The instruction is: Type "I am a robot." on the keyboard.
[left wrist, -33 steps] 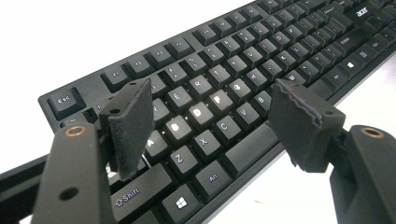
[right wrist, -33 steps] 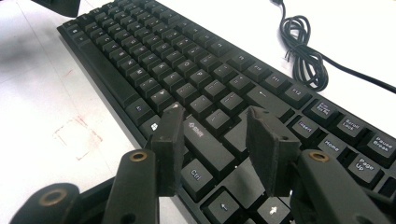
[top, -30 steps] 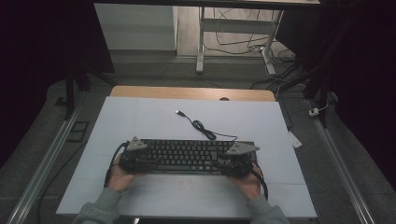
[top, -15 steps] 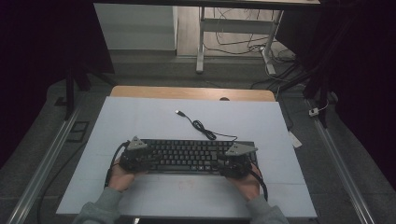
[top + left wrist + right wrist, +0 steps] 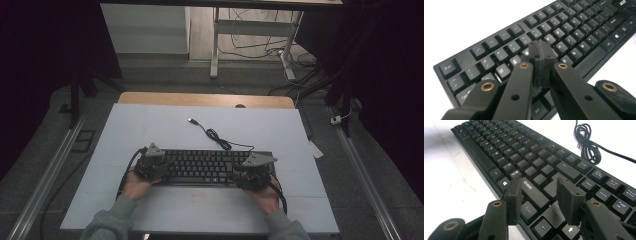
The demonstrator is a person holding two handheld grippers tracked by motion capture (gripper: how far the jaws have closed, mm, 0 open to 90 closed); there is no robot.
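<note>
A black keyboard [image 5: 210,167] lies flat on the white table top near the front edge, and a hand holds a gripper at each of its ends. My left gripper [image 5: 539,50] hovers over the letter keys at the keyboard's [image 5: 574,32] left end. Its jaws have just been closing and now stand shut, pad against pad, with nothing between them. My right gripper [image 5: 537,187] stands open over the Shift and Ctrl keys at the right end of the keyboard [image 5: 511,152], also with nothing between its pads. In the high view these are the left gripper [image 5: 154,166] and the right gripper [image 5: 250,172].
The keyboard's black cable [image 5: 215,135] coils on the table behind it and ends in a loose USB plug [image 5: 191,120]. The same coil [image 5: 589,147] lies beyond the function keys. A wooden strip [image 5: 205,99] borders the table's far edge. Metal rails run along both sides.
In the high view the hands and the keyboard keep their places. The left gripper's closing is too small to make out there.
</note>
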